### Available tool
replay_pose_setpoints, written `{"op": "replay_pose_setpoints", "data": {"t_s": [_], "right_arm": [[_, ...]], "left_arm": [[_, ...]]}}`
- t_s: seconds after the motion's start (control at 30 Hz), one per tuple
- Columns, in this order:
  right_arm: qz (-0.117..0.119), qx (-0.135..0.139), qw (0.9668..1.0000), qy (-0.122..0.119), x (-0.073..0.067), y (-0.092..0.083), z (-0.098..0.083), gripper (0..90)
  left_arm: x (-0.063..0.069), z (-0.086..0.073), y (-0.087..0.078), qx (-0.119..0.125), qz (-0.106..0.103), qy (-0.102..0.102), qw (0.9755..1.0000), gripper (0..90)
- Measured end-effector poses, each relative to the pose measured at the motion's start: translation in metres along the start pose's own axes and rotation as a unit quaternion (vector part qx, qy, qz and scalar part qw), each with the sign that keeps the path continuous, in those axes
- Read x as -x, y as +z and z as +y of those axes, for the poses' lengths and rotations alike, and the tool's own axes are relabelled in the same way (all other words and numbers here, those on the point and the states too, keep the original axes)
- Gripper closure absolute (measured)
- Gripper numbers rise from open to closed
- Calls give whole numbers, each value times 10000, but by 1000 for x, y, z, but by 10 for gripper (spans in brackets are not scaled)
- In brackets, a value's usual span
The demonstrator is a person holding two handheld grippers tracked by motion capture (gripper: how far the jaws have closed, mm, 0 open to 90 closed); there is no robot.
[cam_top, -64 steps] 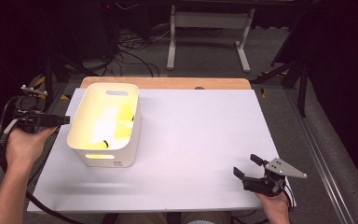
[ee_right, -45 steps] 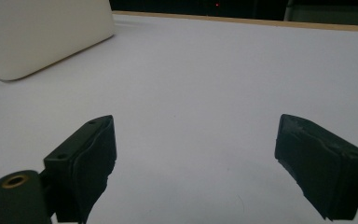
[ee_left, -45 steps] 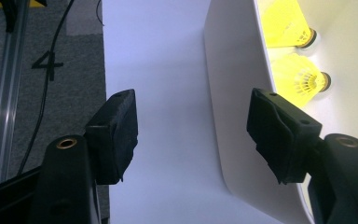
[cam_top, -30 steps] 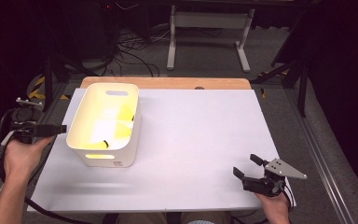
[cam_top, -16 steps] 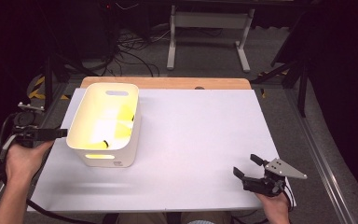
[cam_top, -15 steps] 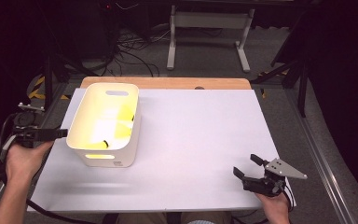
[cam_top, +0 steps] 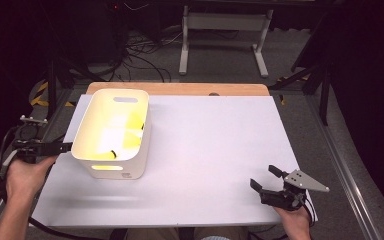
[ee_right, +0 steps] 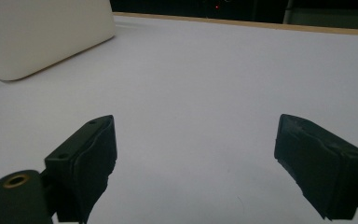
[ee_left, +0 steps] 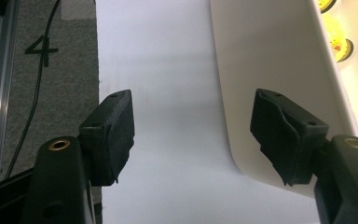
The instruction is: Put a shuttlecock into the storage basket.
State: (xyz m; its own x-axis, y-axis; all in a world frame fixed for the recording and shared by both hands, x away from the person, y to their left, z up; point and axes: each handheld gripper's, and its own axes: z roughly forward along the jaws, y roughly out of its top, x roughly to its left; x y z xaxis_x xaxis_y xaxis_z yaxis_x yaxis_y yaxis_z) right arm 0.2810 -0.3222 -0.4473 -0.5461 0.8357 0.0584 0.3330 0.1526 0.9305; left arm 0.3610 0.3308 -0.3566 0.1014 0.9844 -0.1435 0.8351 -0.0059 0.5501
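Showing two black hand-held grippers, left [cam_top: 55, 148] and right [cam_top: 265, 180], with blocky ridged pads [ee_left: 112, 133]. Carrying brass-ringed screw holes, trailing black cables, the right bearing a grey three-cornered plate [cam_top: 306, 181].

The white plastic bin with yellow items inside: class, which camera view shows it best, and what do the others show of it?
The high view: the whole white plastic bin shows, with its handle slot and yellow contents. The left gripper view gives one outer wall and rim with a few yellow items. The right gripper view gives a far lower corner.
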Motion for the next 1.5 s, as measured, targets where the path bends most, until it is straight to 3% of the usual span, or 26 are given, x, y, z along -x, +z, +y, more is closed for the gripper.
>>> {"op": "replay_pose_setpoints", "data": {"t_s": [0.6, 1.07, 1.5], "right_arm": [[4, 4, 10000, 4, 0, 0, 0, 136], [3, 25, 10000, 18, 0, -1, 0, 136], [17, 14, 10000, 3, 0, -1, 0, 137]], "left_arm": [[-4, -20, 4, 78, 12, -29, 10000, 291], [-5, -40, 10, 166, -131, -140, 9997, 287], [-4, -47, 12, 228, -143, -10, 9996, 280]]}}
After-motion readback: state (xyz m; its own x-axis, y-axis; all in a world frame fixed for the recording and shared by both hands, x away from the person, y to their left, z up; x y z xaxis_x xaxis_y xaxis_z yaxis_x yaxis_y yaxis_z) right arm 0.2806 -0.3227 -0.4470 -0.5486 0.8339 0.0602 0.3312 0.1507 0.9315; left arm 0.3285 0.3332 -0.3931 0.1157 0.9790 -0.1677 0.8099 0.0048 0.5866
